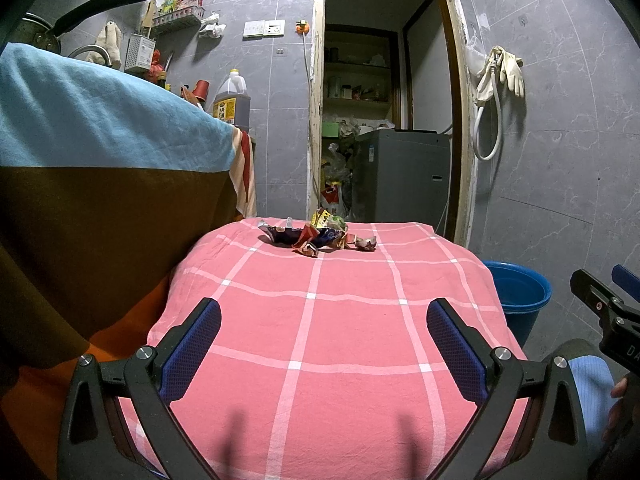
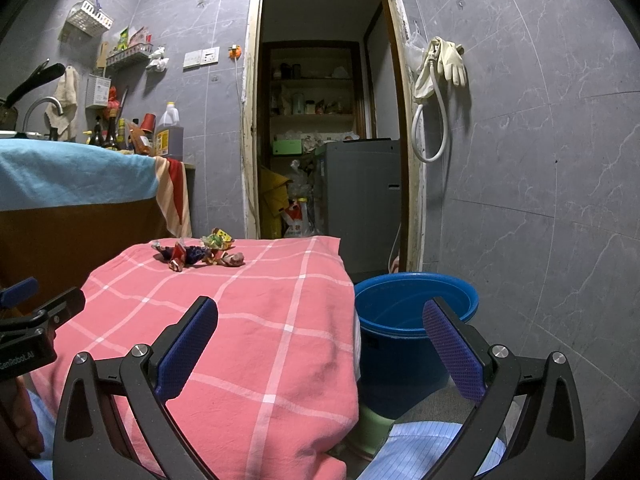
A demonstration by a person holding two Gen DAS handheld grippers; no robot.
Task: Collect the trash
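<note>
Crumpled snack wrappers [image 1: 316, 236], a small heap of dark blue, red and yellow foil and paper, lie at the far end of a table draped in a pink cloth with a white check [image 1: 320, 340], well away from both tools. They sit loose and bunched together, which suggests they are laid out as the trash to be gathered. A round blue plastic bucket [image 2: 412, 312] stands on the floor just beside the table's right edge, probably placed there so that the trash can be dropped in with a short swing off the cloth.

The left gripper [image 1: 324, 320] hangs over the near part of the table, its blue-padded fingers spread wide with nothing between them. The right gripper [image 2: 320, 320] is likewise wide open and empty, held over the table's right corner with the bucket showing between its fingers. Both seem held back at the ready, with no grasp begun.

The right wrist view shows most of the bucket's mouth and, from what is visible, nothing inside; the left wrist view catches only a slice of it past the table edge. The left view, in turn, looks squarely down the table at the wrappers, and shows the right gripper at its right margin.
</note>
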